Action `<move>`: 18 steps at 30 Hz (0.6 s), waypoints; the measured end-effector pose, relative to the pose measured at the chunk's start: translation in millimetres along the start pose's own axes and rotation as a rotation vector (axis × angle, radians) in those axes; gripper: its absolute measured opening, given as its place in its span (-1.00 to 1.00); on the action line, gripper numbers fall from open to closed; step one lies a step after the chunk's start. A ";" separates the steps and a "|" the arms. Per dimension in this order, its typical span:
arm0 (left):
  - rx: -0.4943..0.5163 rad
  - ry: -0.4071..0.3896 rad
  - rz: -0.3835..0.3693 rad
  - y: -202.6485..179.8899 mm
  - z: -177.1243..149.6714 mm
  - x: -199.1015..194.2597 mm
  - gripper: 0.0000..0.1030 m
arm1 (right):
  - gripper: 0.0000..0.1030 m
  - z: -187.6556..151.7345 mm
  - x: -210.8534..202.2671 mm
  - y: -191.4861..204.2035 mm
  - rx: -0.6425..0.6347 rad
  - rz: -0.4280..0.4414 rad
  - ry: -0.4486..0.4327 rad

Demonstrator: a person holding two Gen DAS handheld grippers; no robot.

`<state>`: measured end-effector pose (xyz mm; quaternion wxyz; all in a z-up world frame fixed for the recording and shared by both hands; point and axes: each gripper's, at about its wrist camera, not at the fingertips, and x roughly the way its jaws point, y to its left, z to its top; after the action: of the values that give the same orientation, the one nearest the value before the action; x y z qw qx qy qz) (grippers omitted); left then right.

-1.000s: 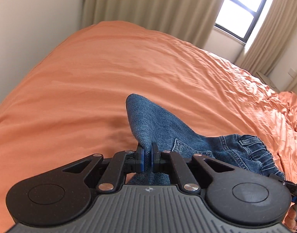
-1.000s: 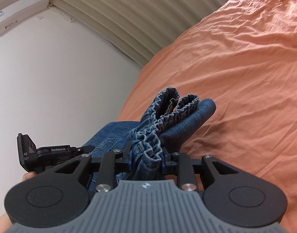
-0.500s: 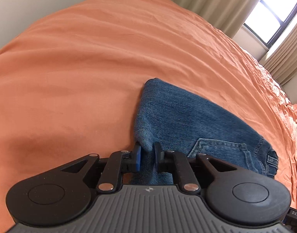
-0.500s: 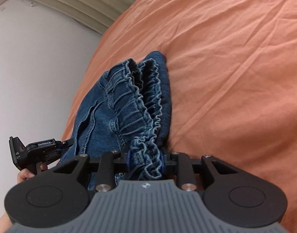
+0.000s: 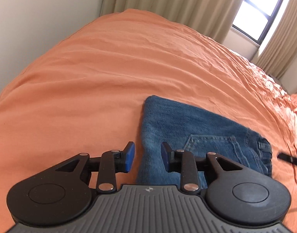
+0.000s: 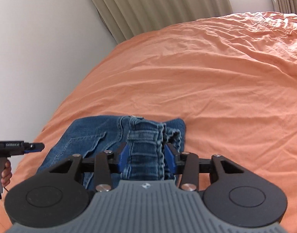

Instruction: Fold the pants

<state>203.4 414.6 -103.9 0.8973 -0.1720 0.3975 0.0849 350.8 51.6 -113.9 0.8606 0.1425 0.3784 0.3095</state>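
Observation:
The blue denim pants [image 5: 198, 128] lie folded flat on the orange bed [image 5: 109, 73], back pocket facing up. My left gripper [image 5: 147, 155] is open, its blue pads either side of the pants' left folded edge, holding nothing. In the right wrist view the pants [image 6: 90, 137] lie below me with the elastic waistband [image 6: 146, 147] bunched between my pads. My right gripper [image 6: 146, 157] is open, and the waistband lies loose between its parted pads. The left gripper's tip [image 6: 18, 146] shows at the far left of that view.
The orange bedcover [image 6: 216, 81] stretches wide ahead and to the right, wrinkled near the far side. A white wall [image 6: 35, 48] runs along the bed's left edge. Beige curtains [image 5: 167, 2] and a window [image 5: 264, 7] stand beyond the bed.
Both grippers lowered the folded pants onto the bed, then opened. The left has let go of the folded edge and the right has loosened from the waistband. The pants now rest flat.

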 end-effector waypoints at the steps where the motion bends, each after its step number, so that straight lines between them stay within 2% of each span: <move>1: 0.016 0.002 0.000 -2.2 -2.7 -3.2 -0.34 | -0.47 4.9 4.2 3.8 -0.009 0.003 -0.008; 3: 0.044 0.002 0.004 -7.9 -9.4 -10.3 -0.34 | -0.75 9.4 10.0 14.4 -0.057 0.017 -0.020; 6: 0.076 0.000 -0.010 -13.9 -18.0 -17.4 -0.34 | -0.75 9.3 35.9 18.0 -0.076 0.002 0.012; 9: 0.090 0.001 -0.015 -15.7 -23.7 -20.3 -0.34 | -1.00 4.0 65.0 4.4 -0.084 -0.083 0.066; 13: 0.098 0.002 -0.031 -16.6 -31.0 -24.0 -0.34 | -1.00 -3.7 78.3 -5.6 -0.102 -0.082 0.093; 18: 0.142 0.045 -0.052 -23.2 -48.1 -29.1 -0.34 | -1.00 -5.8 73.6 15.4 -0.201 -0.154 0.084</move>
<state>157.8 374.6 -106.7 0.9000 -0.1199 0.4181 0.0291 378.4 110.6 -151.9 0.8752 0.0128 0.3909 0.2846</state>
